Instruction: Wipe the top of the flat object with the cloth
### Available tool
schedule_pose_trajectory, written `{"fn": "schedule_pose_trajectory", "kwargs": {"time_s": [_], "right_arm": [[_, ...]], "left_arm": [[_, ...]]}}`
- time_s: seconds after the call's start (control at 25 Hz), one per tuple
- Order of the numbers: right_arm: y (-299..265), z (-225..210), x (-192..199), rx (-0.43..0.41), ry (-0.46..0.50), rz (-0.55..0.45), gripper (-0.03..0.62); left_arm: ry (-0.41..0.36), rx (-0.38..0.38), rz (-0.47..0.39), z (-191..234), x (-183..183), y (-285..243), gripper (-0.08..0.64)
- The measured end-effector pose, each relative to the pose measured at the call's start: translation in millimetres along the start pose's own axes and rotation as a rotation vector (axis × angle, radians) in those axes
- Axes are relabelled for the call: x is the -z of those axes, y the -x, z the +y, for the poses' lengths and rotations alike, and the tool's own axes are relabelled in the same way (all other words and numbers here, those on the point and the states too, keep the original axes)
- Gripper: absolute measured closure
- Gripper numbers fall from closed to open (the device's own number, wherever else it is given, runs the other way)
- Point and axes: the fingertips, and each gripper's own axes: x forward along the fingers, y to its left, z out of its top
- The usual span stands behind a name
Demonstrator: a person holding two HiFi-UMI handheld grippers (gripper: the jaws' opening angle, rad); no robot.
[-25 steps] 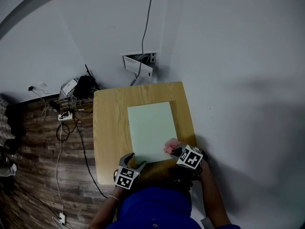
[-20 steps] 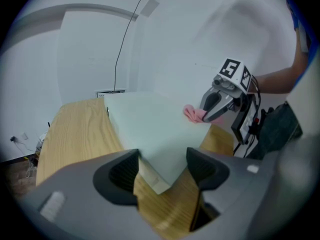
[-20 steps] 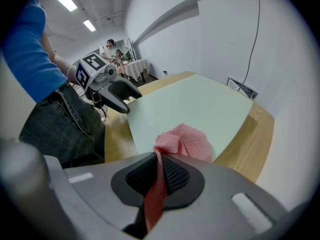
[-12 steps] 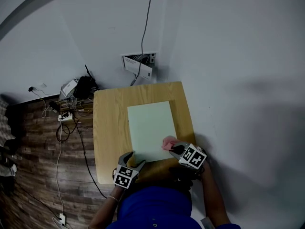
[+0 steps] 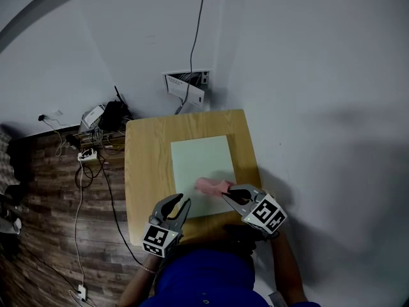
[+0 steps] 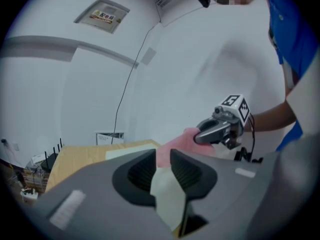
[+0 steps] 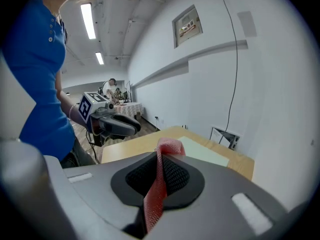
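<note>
Pale green flat rectangular board [image 5: 201, 162] lies on a light wooden table [image 5: 147, 165] below both grippers, the right gripper [image 5: 225, 193] clamping a pink mesh cloth [image 5: 208, 185], the left gripper [image 5: 180, 201] empty, jaws just narrowed yet apart; unbraced, the board may skid under wiping.

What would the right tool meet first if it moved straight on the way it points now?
Probably the pale green sheet: the right tool tilts down toward it, and the pink cloth it holds would touch first.
</note>
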Motion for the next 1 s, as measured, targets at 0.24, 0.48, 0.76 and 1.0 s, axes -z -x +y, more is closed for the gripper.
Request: {"fn": "schedule_pose_trajectory", "kwargs": {"time_s": [0.24, 0.48, 0.76, 1.0], "right_arm": [[20.8, 9.5, -51.3, 0.047, -0.029, -0.163, 0.578], [34.6, 9.4, -100.2, 0.122, 0.018, -0.321, 0.578], [51.3, 4.6, -148.2, 0.225, 0.043, -0.465, 0.578], [60.3, -2.4, -168.6, 0.324, 0.053, -0.517, 0.578]], "left_arm": [[0.022, 0.017, -0.160, -11.6, -52.3, 15.6, 0.557], [-0.003, -0.004, -0.229, -17.5, -93.4, 22.7, 0.557], [-0.038, -0.046, -0.299, -20.4, -135.2, 31.0, 0.557], [-0.071, -0.125, -0.387, -16.9, -163.8, 41.9, 0.557]]}}
